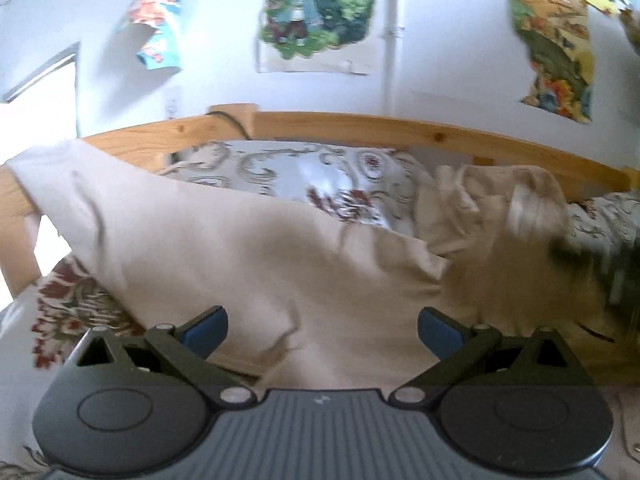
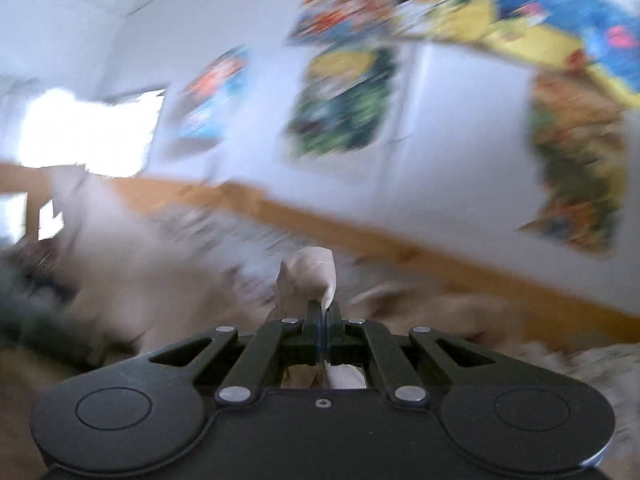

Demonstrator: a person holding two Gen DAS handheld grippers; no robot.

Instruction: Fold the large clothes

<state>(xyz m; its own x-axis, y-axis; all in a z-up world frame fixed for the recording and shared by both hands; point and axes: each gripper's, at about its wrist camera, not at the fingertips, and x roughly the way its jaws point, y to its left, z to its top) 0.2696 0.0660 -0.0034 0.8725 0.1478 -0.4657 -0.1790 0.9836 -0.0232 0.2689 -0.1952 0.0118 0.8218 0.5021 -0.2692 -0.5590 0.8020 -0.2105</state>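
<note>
Clenched on a tuft of the beige garment (image 2: 308, 280), the right claw (image 2: 323, 320) lifts soft, light, floppy cloth off the bed (image 1: 328, 184); the left claw (image 1: 320, 332) gapes, best pinching another edge.

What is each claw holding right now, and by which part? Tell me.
The right claw is shut on a bunched fold of the beige garment; which part cannot be told. The left claw is open above the cloth, holding nothing.
</note>
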